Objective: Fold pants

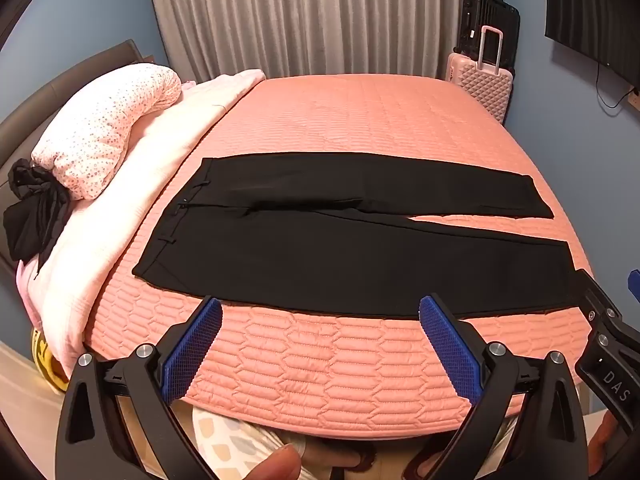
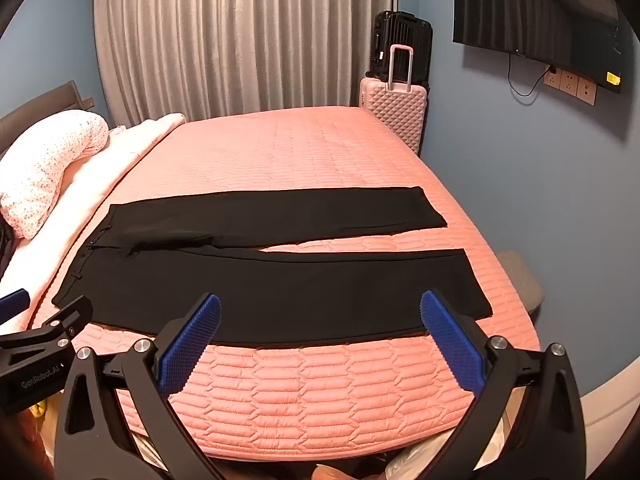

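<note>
Across the middle of the left wrist view, the black woven-fabric pants lie flat on the salmon-pink quilted bedspread, waistband toward the left of the frame, both legs running to the right with a narrow gap between the hems. The left gripper sits at bottom centre, its blue textured pads spread wide apart, holding nothing and short of the near leg edge. Part of the right gripper enters at the right edge.

In the right wrist view, the same pants cross the centre of the frame, the near leg close to the bed's front edge. The right gripper at bottom centre is likewise fully apart and empty. A pink hard-shell suitcase stands upper right of centre.

Handling assessment: the fabric appears light, soft and limp, with no stiffness; it will drape and may slide on the quilting. Recommended hold points: the near waistband corner for the left unit, the near leg hem for the right, pinching both layers together.
</note>
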`<state>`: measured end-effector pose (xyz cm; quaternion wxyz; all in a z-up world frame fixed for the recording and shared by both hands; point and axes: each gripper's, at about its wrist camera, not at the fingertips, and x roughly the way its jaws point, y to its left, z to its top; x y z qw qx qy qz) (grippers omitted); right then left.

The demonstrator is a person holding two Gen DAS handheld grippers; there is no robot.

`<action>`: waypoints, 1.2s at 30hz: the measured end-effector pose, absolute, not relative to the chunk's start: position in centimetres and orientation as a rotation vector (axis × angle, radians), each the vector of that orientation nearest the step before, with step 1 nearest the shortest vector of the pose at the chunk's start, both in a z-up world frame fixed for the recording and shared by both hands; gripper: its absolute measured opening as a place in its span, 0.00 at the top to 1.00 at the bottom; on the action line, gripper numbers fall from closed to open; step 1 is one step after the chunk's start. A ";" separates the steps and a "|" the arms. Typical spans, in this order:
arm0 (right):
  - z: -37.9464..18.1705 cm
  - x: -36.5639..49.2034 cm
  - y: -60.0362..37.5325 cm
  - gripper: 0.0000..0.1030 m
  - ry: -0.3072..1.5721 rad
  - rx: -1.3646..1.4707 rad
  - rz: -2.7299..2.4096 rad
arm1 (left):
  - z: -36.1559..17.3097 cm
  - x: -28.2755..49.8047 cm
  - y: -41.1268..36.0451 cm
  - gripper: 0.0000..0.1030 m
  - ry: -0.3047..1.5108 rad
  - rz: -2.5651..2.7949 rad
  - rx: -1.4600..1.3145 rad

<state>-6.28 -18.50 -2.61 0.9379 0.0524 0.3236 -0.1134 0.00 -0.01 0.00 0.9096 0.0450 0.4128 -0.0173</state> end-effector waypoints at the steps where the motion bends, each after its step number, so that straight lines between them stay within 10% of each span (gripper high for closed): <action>1: -2.6 -6.3 -18.5 0.04 0.660 0.107 -0.231 | 0.0 0.0 0.0 0.05 0.851 -0.034 0.092; 36: -2.7 -5.9 -18.2 0.04 0.655 0.096 -0.215 | -0.6 0.2 0.6 0.05 0.857 -0.016 0.090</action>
